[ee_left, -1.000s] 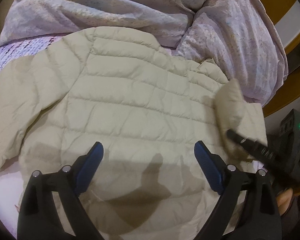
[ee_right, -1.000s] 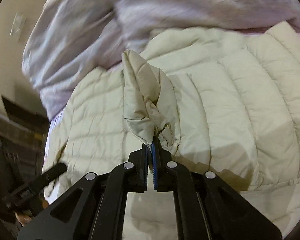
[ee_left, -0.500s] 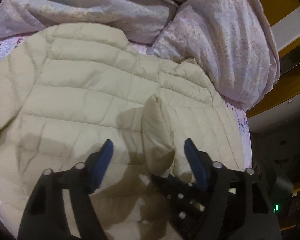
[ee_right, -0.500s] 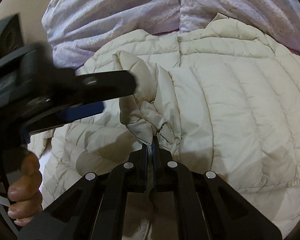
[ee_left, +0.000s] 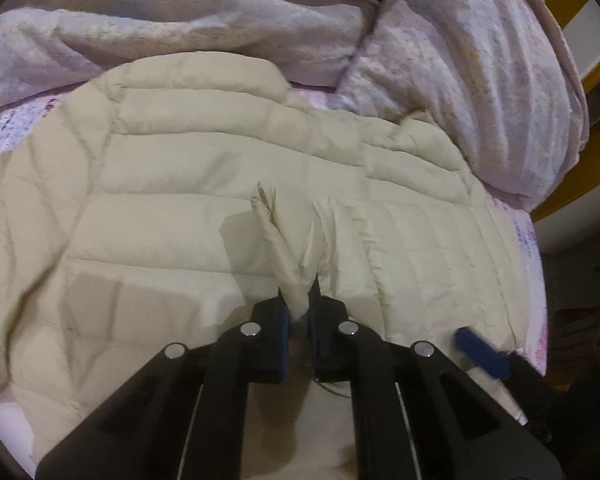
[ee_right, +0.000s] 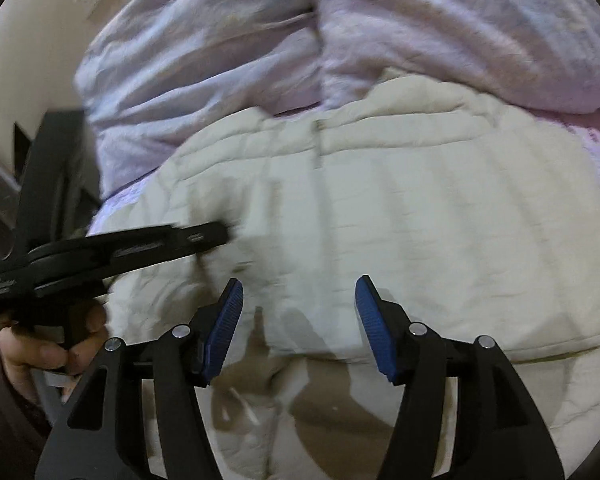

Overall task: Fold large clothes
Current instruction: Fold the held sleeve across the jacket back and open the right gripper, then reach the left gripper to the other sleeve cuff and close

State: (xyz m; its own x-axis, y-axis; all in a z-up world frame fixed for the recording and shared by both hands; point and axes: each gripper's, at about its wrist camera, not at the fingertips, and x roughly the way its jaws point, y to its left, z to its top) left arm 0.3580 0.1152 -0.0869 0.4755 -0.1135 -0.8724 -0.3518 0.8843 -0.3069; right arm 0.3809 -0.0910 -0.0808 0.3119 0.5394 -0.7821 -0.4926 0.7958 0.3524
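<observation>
Left gripper (ee_left: 298, 300): fingers nearly closed, pinching a bunched sleeve end (ee_left: 288, 248) of the jacket (ee_left: 172, 216). Right gripper (ee_right: 298, 320): blue ribbed pads (ee_right: 224, 316) spread wide, holding nothing, poised above the fabric. Jacket: cream, quilted in puffy horizontal channels, spread flat on the bed; lower hem cut off by the frame. Duvet (ee_left: 460, 80): pale lilac, crumpled, heaped behind the collar. Left gripper blurred in right view.
</observation>
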